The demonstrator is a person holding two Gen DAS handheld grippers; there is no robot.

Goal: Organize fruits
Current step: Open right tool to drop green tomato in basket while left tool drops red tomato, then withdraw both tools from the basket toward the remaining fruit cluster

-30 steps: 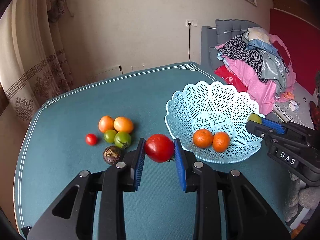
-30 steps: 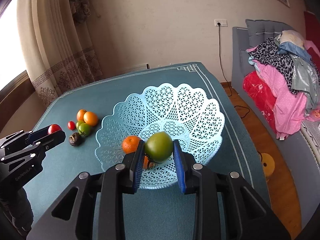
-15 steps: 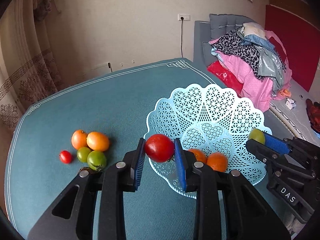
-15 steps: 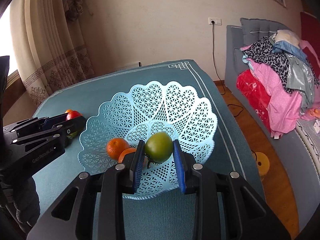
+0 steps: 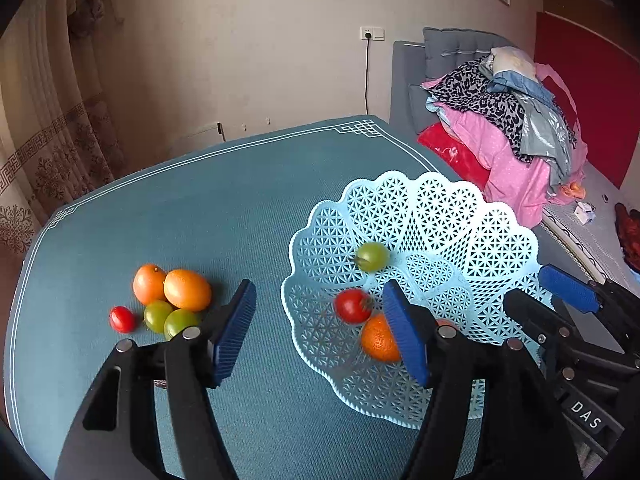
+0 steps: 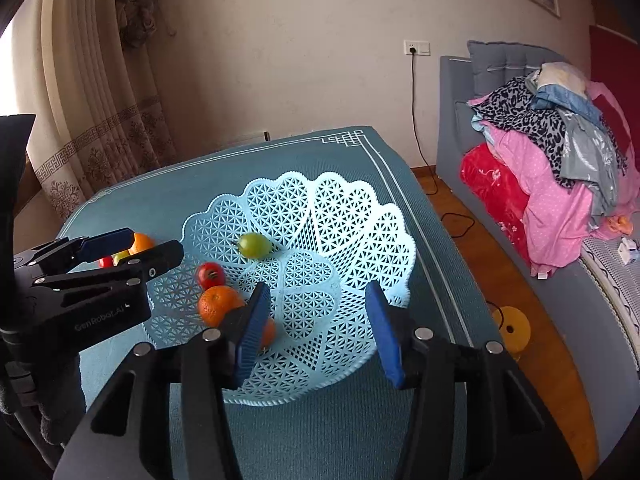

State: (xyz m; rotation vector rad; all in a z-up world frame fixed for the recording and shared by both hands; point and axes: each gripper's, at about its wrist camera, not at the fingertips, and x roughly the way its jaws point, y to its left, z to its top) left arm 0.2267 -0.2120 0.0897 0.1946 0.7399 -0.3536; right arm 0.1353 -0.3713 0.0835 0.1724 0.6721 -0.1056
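Note:
A pale blue lattice basket (image 5: 440,184) (image 6: 360,188) stands on the teal table. Inside it lie a red tomato (image 5: 353,306) (image 6: 211,274), a green tomato (image 5: 372,257) (image 6: 254,245) and two oranges (image 5: 380,338) (image 6: 219,306). My left gripper (image 5: 320,332) (image 6: 156,246) hangs over the basket's left rim, jaws opening, its pads clear of the red tomato lying below. My right gripper (image 6: 318,332) (image 5: 526,286) sits over the basket's near side, jaws opening with nothing between them. Loose fruit stays on the table at the left: two oranges (image 5: 187,290), two green fruits (image 5: 157,315) and a small red tomato (image 5: 122,319).
A grey sofa piled with clothes (image 5: 512,120) (image 6: 552,152) stands beyond the table's right edge. A curtain (image 6: 100,100) hangs at the left. On the wooden floor beside the table is a yellow stool (image 6: 510,326).
Both grippers have let go: the red tomato left my left jaws and the green tomato left my right jaws, and both now lie in the basket. My left gripper moved right, over the basket.

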